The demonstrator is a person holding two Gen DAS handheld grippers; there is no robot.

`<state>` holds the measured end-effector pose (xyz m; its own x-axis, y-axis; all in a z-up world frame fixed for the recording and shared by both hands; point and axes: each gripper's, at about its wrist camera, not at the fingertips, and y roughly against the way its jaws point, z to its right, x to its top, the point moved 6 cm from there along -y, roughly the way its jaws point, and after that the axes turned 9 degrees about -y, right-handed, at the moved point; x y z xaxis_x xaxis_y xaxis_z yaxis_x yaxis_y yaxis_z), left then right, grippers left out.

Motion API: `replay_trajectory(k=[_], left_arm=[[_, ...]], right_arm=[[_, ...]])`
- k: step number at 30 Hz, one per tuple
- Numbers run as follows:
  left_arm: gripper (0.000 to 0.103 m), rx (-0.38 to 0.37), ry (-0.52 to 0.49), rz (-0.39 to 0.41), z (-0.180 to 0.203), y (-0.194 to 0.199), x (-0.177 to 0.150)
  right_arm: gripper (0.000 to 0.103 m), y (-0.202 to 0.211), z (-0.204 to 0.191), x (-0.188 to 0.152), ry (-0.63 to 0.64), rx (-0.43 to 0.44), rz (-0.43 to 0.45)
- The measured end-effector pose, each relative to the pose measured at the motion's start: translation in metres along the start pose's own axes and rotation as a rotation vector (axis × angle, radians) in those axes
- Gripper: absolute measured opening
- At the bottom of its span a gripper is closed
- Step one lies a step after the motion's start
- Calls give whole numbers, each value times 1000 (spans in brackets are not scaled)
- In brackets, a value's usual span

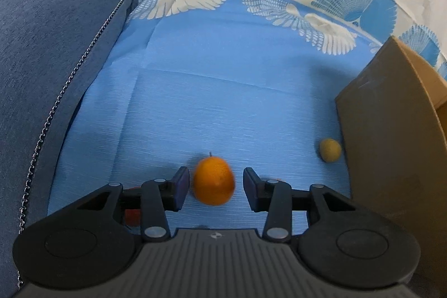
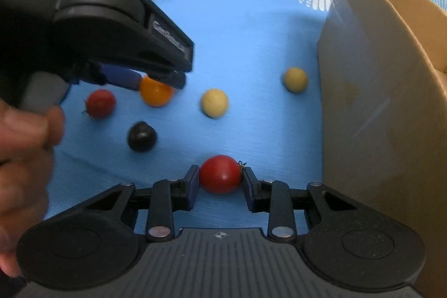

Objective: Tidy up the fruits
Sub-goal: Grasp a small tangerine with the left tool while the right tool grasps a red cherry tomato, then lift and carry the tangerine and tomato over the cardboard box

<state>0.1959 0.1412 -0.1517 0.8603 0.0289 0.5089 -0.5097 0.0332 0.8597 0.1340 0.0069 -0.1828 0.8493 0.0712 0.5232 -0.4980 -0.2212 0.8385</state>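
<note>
Small round fruits lie on a blue cloth. An orange fruit [image 1: 214, 180] sits between the pads of my left gripper [image 1: 215, 187], which is open with a gap on each side. It also shows in the right wrist view [image 2: 155, 92] under the left gripper [image 2: 156, 80]. My right gripper [image 2: 220, 183] is shut on a red fruit [image 2: 220, 173], both pads touching it. Another red fruit [image 2: 100, 103], a dark fruit [image 2: 141, 136] and two yellow fruits [image 2: 214, 103] [image 2: 295, 79] lie loose on the cloth. One yellow fruit [image 1: 330, 150] shows beside the box.
A cardboard box [image 2: 377, 108] stands at the right, its wall close to my right gripper; it also shows in the left wrist view [image 1: 391, 130]. A dark blue cushion [image 1: 56, 60] with a chain borders the left. The patterned cloth [image 1: 223, 91] runs to the back.
</note>
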Motion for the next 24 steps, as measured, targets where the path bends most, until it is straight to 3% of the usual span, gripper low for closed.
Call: replay_trajectory(k=[4, 8, 15, 24], left_arm=[[46, 16, -20, -22, 1, -5, -2], [38, 36, -66, -29, 5, -8, -4], [38, 54, -78, -6, 6, -3, -2], [38, 65, -102, -37, 7, -8, -7]], right_arm=[[36, -2, -1, 1, 20, -5, -4], [37, -1, -4, 0, 43, -11, -3], [34, 4, 0, 1, 36, -14, 13], [34, 1, -1, -5, 43, -34, 0]])
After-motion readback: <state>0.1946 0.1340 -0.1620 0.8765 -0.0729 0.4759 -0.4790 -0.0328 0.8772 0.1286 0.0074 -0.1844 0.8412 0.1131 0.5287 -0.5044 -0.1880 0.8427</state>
